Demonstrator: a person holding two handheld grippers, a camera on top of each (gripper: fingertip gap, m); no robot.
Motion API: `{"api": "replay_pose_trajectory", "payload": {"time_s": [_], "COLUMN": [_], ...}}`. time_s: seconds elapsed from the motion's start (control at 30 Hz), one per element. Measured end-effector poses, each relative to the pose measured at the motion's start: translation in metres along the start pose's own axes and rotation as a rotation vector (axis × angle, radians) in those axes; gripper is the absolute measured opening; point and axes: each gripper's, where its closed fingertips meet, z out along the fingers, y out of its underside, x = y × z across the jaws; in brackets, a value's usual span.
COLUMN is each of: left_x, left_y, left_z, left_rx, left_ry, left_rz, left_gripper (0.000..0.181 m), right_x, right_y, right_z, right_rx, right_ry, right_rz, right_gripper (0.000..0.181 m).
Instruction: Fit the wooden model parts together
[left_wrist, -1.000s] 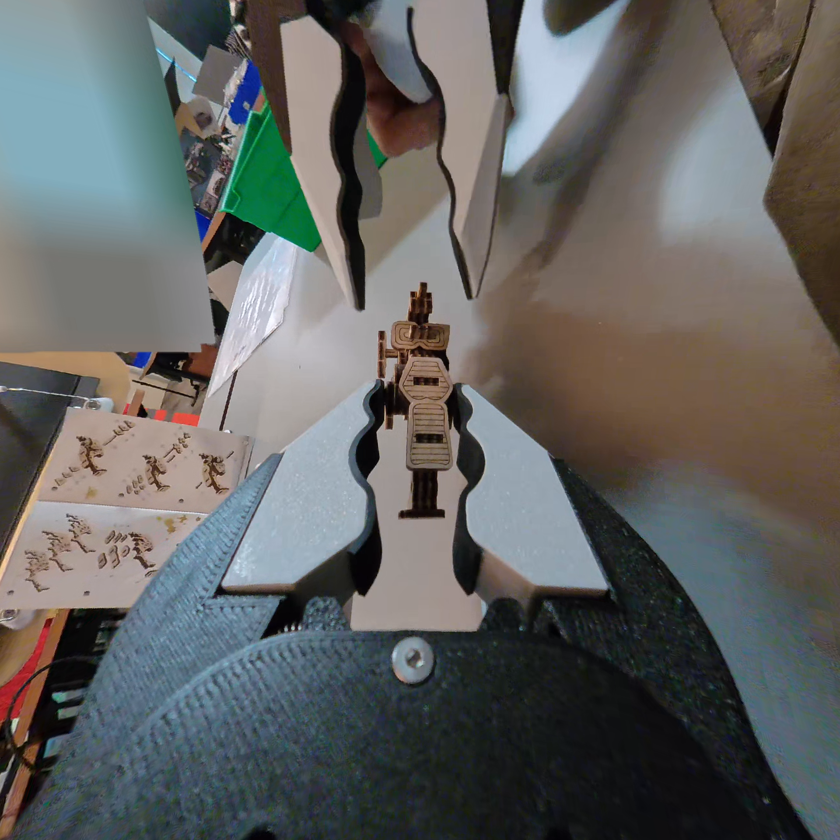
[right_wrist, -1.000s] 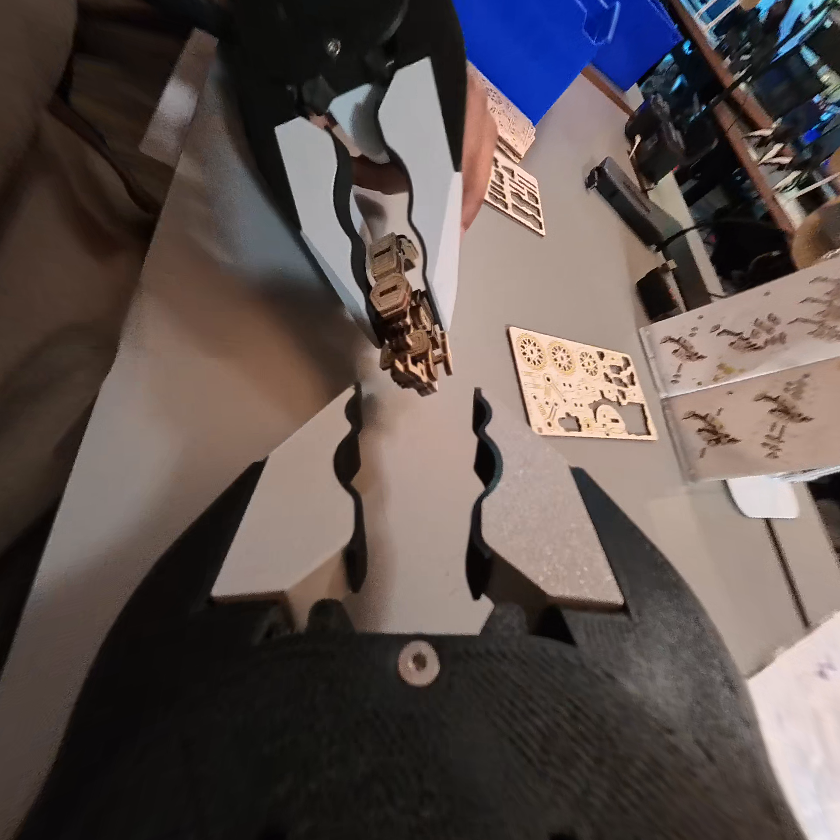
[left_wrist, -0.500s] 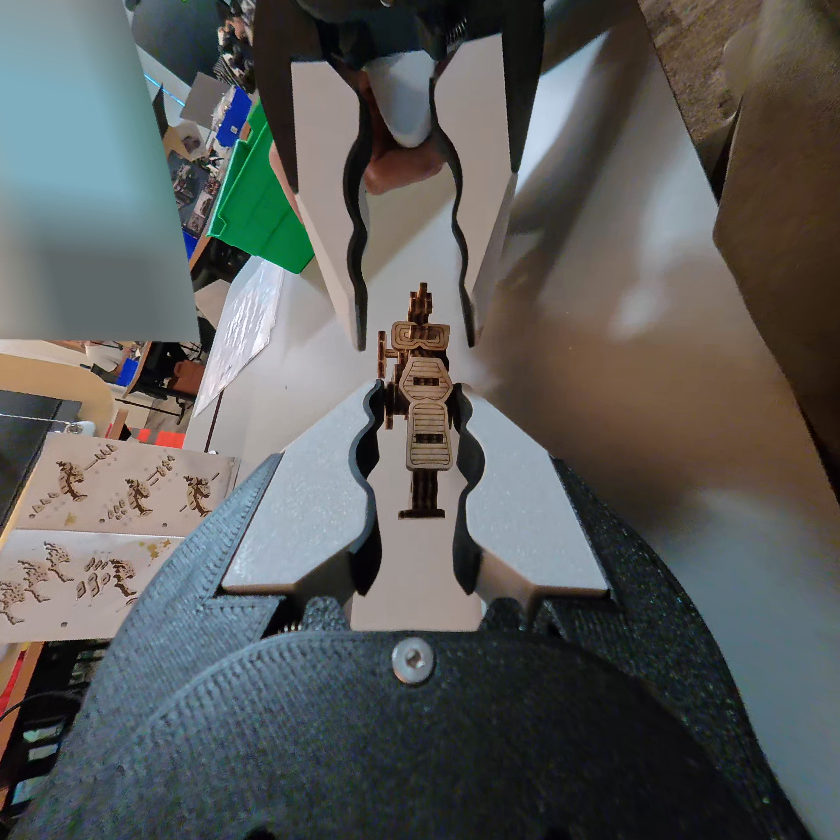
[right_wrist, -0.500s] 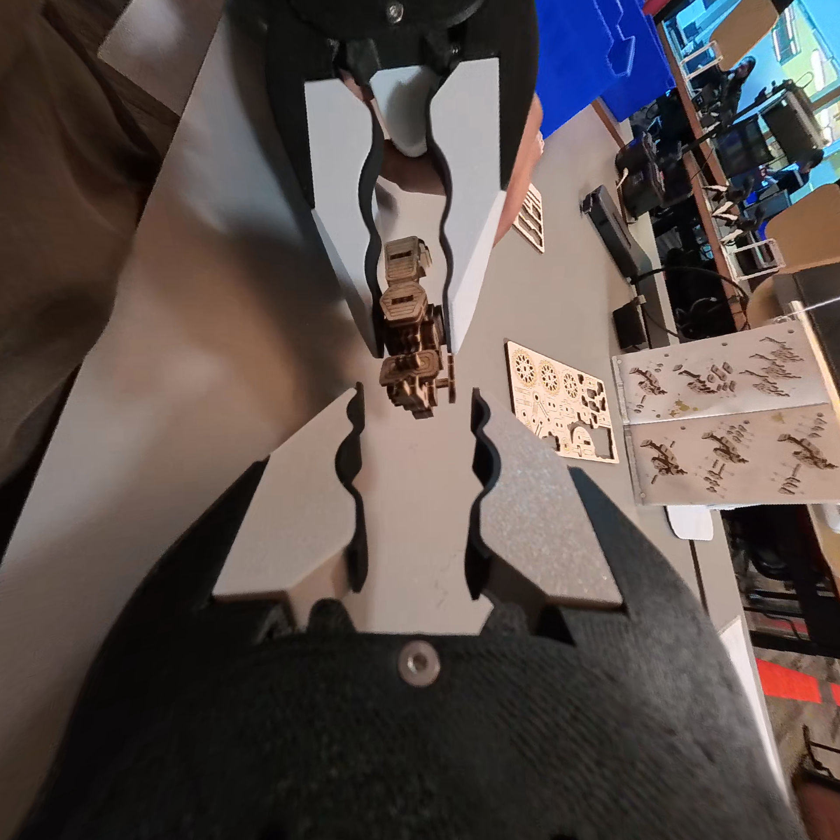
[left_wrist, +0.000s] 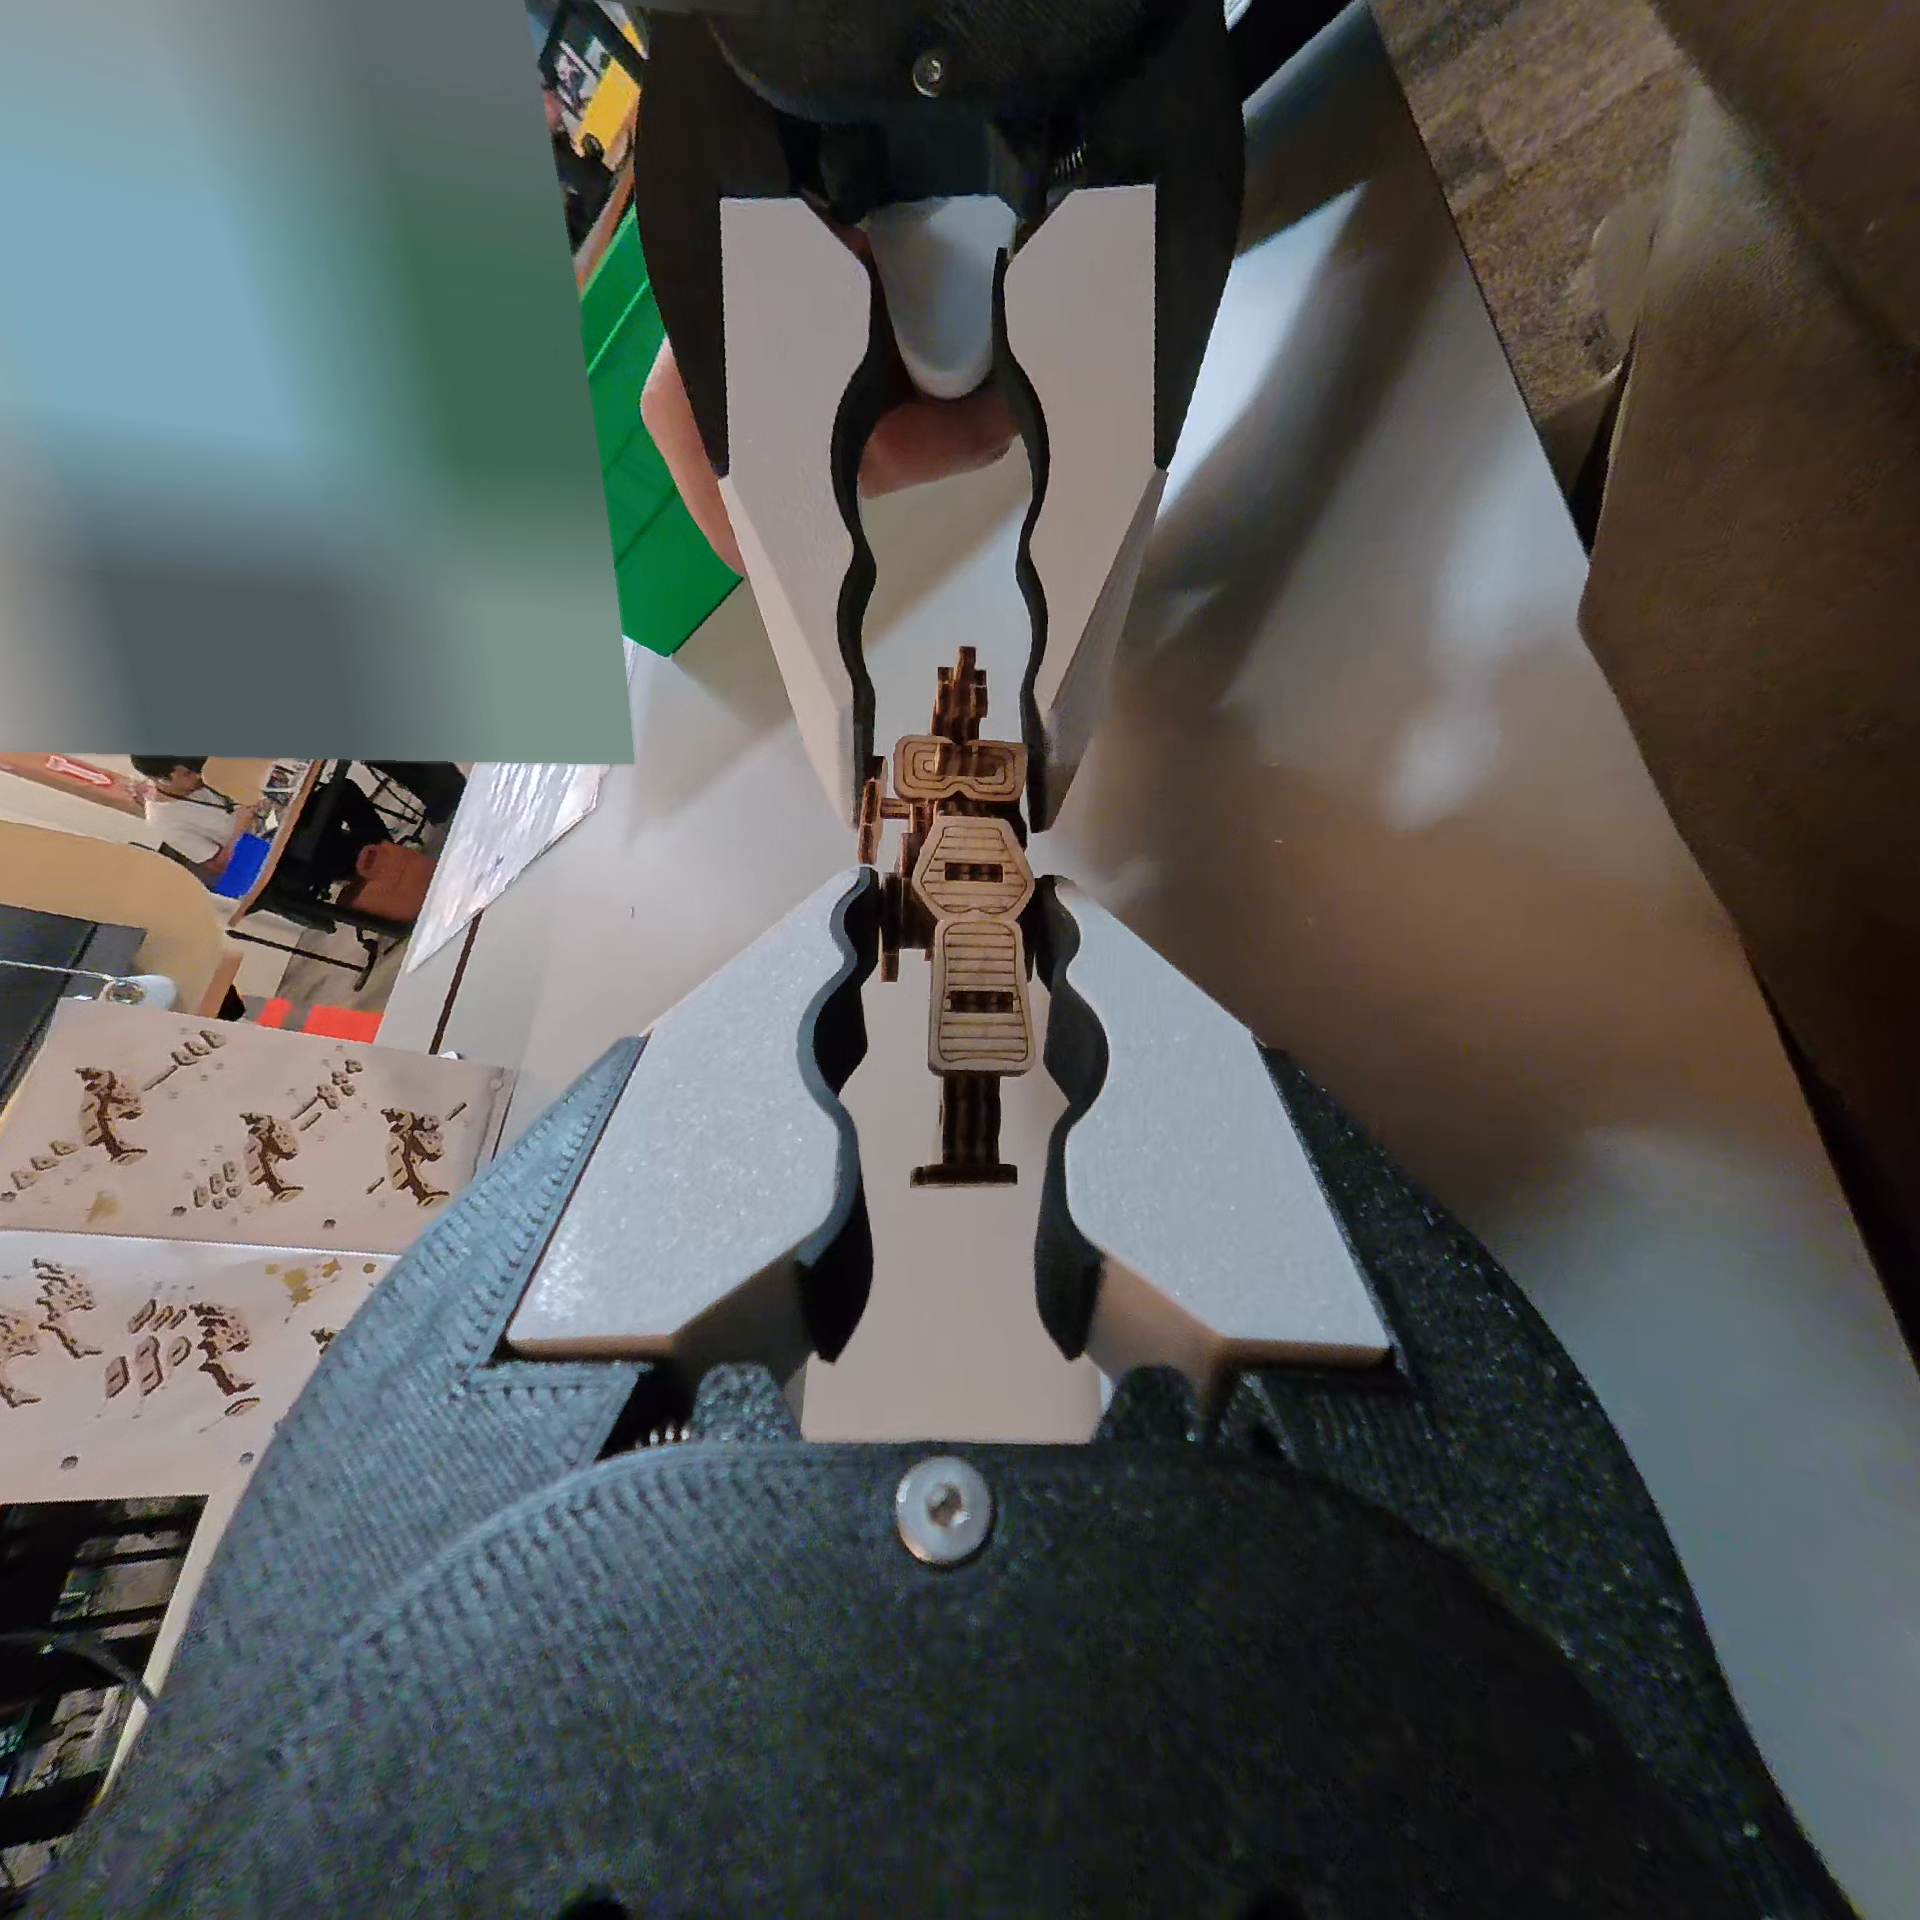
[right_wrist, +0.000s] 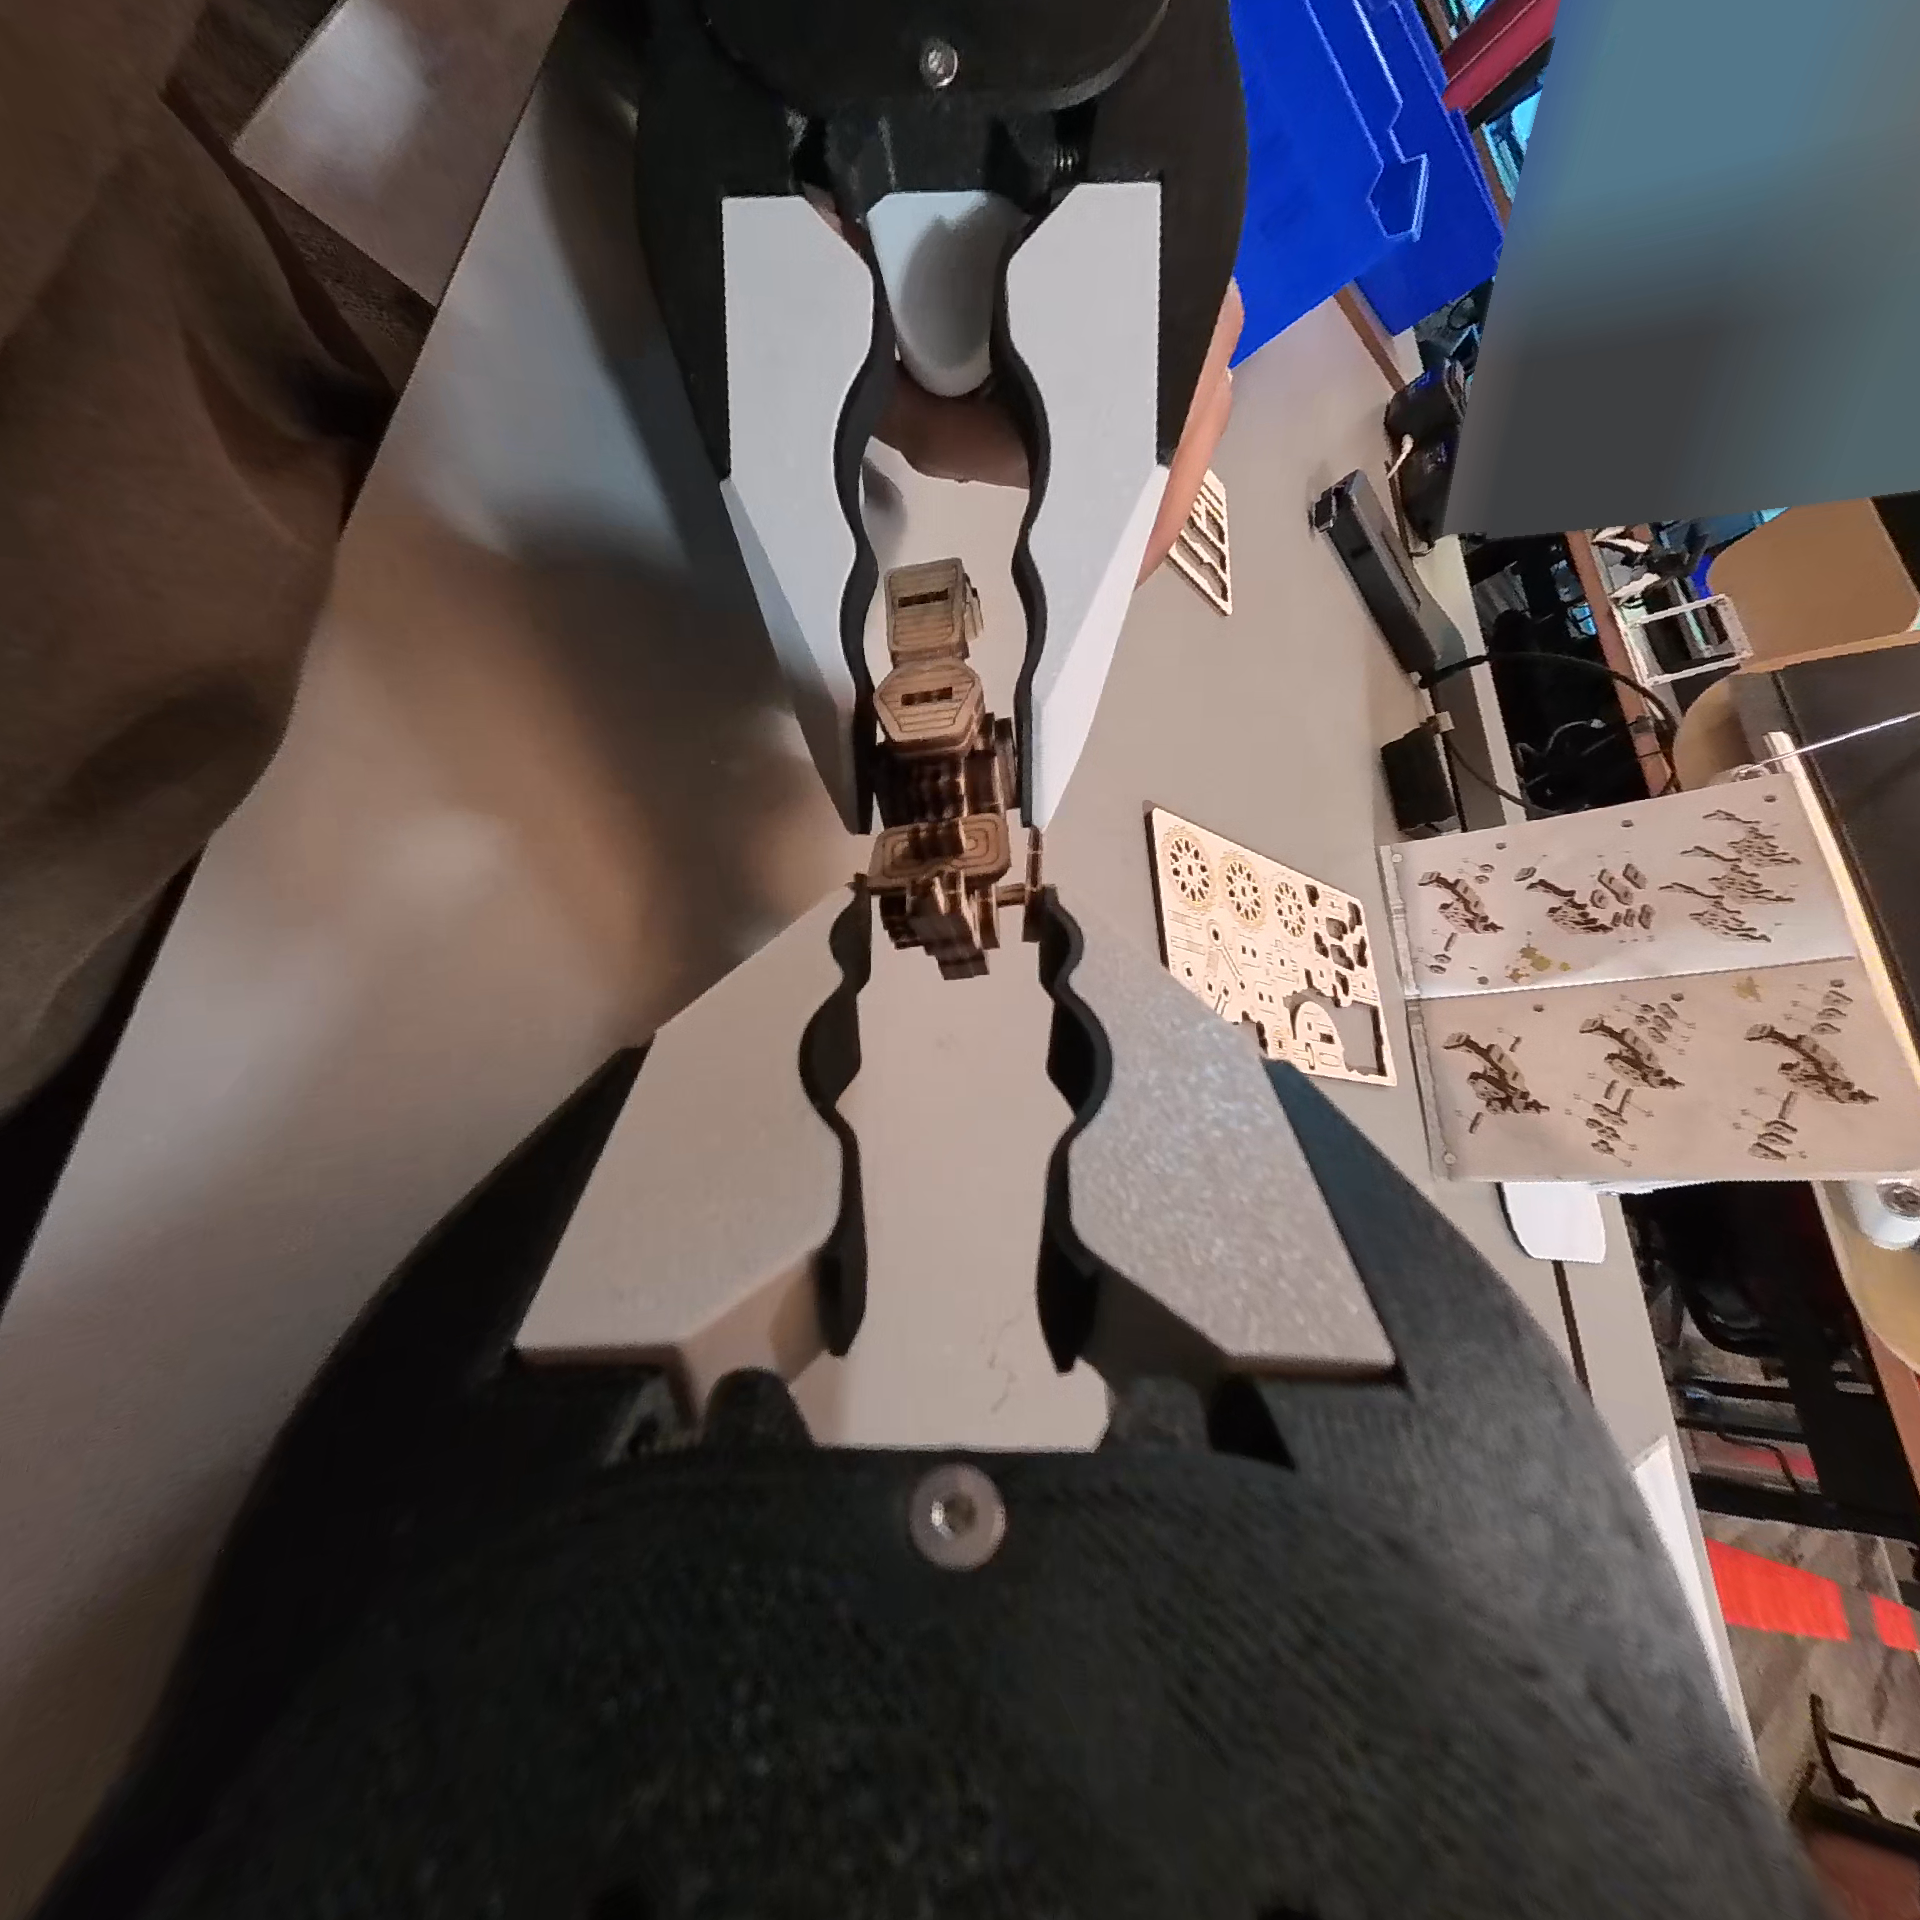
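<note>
— Grey tabletop (right_wrist: 312, 1039) fills the middle of both views. What lies around it?

— At right in the right wrist view, a pale cut-out wooden sheet (right_wrist: 1268, 966) lies flat, and beside it, farther right, two instruction pages (right_wrist: 1621, 997) with drawings. A blue bin (right_wrist: 1340, 156) sits at the upper right, and a black bar-shaped device (right_wrist: 1382, 592) lies below it. In the left wrist view a green bin (left_wrist: 644, 499) shows behind the far gripper, and the same pages (left_wrist: 208, 1143) sit at lower left.

— Where is the wooden model?

— The wooden model (left_wrist: 961, 914) is in the centre of the frame, clamped between the fingers of the left gripper (left_wrist: 951, 894), whose jaws press on its sides. In the right wrist view the model (right_wrist: 940, 790) hangs just past the tips of the right gripper (right_wrist: 945, 914).

— And the right gripper's jaws?

— Apart, with the model's near end between the tips. Whether they touch it I cannot tell.

— Anything in the way?

— Only the two grippers themselves, tip to tip, hiding the table behind the model.

— What differs from half a second ago?

— The right gripper has come closer: its tips were short of the model, and now they flank its end. The left gripper's hold looks unchanged.
</note>
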Motion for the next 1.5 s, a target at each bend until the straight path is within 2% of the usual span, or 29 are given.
{"api": "replay_pose_trajectory", "payload": {"time_s": [0.13, 0.57, 0.77, 0.97, 1.23, 1.3, 1.4, 1.5], "left_x": [0.001, 0.001, -0.004, -0.009, -0.007, -0.009, -0.011, -0.008], "left_y": [-0.001, -0.014, -0.021, -0.027, -0.038, -0.038, -0.035, -0.032], "left_z": [0.000, -0.007, -0.011, -0.014, -0.018, -0.018, -0.016, -0.015], "left_rx": [0.006, 0.113, 0.175, 0.221, 0.277, 0.279, 0.280, 0.257], "left_ry": [0.009, 0.095, 0.113, 0.122, 0.202, 0.229, 0.347, 0.420], "left_rz": [-0.012, -0.214, -0.325, -0.404, -0.517, -0.610, -0.894, -0.980], "left_gripper": [0.028, 0.028, 0.029, 0.038, 0.040, 0.041, 0.045, 0.045], "right_x": [-0.001, -0.002, 0.003, 0.003, -0.001, -0.002, -0.004, 0.000], "right_y": [0.000, -0.009, -0.015, -0.024, -0.031, -0.030, -0.023, -0.024], "right_z": [0.000, -0.006, -0.010, -0.014, -0.020, -0.020, -0.018, -0.019], "right_rx": [0.005, 0.086, 0.143, 0.208, 0.270, 0.273, 0.256, 0.281], "right_ry": [-0.007, -0.068, -0.114, -0.186, -0.324, -0.359, -0.447, -0.492], "right_rz": [0.001, 0.117, 0.257, 0.393, 0.567, 0.629, 0.773, 0.873], "right_gripper": [0.030, 0.028, 0.027, 0.027, 0.027, 0.028, 0.028, 0.028]}}
